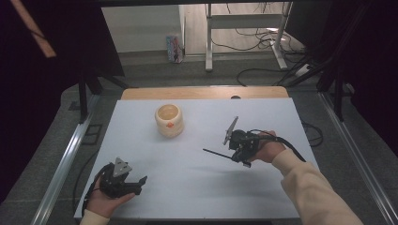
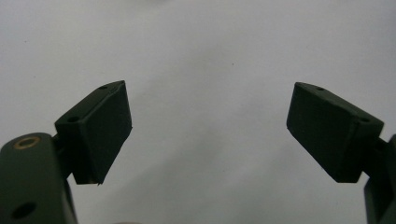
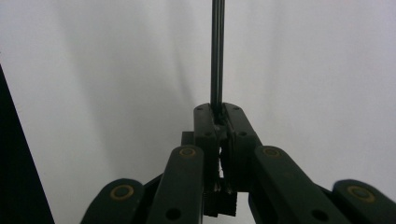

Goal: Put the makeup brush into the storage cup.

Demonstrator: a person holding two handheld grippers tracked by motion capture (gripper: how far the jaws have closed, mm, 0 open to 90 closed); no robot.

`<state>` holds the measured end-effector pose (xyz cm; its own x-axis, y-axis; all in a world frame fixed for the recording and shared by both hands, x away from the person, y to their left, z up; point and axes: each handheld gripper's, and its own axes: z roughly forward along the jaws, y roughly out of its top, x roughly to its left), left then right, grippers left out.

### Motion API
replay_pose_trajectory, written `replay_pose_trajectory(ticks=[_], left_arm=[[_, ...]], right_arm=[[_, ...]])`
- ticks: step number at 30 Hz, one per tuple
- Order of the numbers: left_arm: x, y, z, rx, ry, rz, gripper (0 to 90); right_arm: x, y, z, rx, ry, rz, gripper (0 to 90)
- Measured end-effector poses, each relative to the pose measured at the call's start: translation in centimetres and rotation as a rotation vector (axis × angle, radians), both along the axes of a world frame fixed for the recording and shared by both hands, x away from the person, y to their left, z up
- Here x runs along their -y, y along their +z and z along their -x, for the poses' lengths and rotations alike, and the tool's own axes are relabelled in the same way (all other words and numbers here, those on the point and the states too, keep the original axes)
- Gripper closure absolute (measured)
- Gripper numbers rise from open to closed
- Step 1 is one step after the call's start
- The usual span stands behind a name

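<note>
The left gripper (image 1: pixel 141 181) was matte black, with a grey three-cornered plate on top and a thin black cable trailing from it. Its pads (image 2: pixel 100 133) were blocky wedges with small screw holes, on links with brass-ringed pivots. The right gripper (image 1: pixel 220 153) matched it, with its own grey plate, black cable and brass-ringed links. Both sleeves (image 1: pixel 312 192) were cream.

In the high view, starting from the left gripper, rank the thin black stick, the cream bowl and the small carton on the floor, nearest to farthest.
1. Thin black stick, right of the left gripper, clamped in the right gripper.
2. Cream bowl, farther back, mid-table.
3. Small carton, on the floor beyond the table.
</note>
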<state>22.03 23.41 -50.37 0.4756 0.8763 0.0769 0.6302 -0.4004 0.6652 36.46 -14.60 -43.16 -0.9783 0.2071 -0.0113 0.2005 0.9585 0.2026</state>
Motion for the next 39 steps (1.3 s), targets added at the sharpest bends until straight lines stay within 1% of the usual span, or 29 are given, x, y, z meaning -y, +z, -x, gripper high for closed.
replay_pose_trajectory(ticks=[6, 15, 17, 20, 27, 34, 39], left_arm=[[0.0, 0.0, 0.0, -0.001, -0.002, -0.001, 15.2], [0.1, 0.1, 0.0, 0.002, -0.006, -0.008, 15.2], [0.2, 0.1, 0.1, 0.009, -0.008, -0.008, 15.4], [0.4, 0.3, 0.1, 0.019, -0.034, -0.013, 16.5], [1.3, 1.1, 0.1, 0.055, -0.064, -0.041, 16.7], [2.8, 1.8, -0.3, 0.071, -0.119, -0.077, 16.9], [3.9, 2.2, -0.5, 0.077, -0.154, -0.099, 17.2]], right_arm=[[-0.7, -0.2, 0.1, -0.011, 0.022, 0.0, 85.3], [-1.1, -0.6, 0.3, -0.018, 0.029, 0.004, 85.3], [-1.1, -0.6, 0.3, -0.016, 0.035, 0.004, 85.3], [-1.2, -0.7, 0.3, -0.021, 0.04, 0.006, 85.3], [-1.5, -0.7, 0.5, -0.019, 0.05, 0.01, 85.3], [-2.1, -0.9, 0.6, -0.024, 0.065, 0.015, 85.3], [-2.6, -1.0, 0.8, -0.029, 0.084, 0.009, 85.3]])
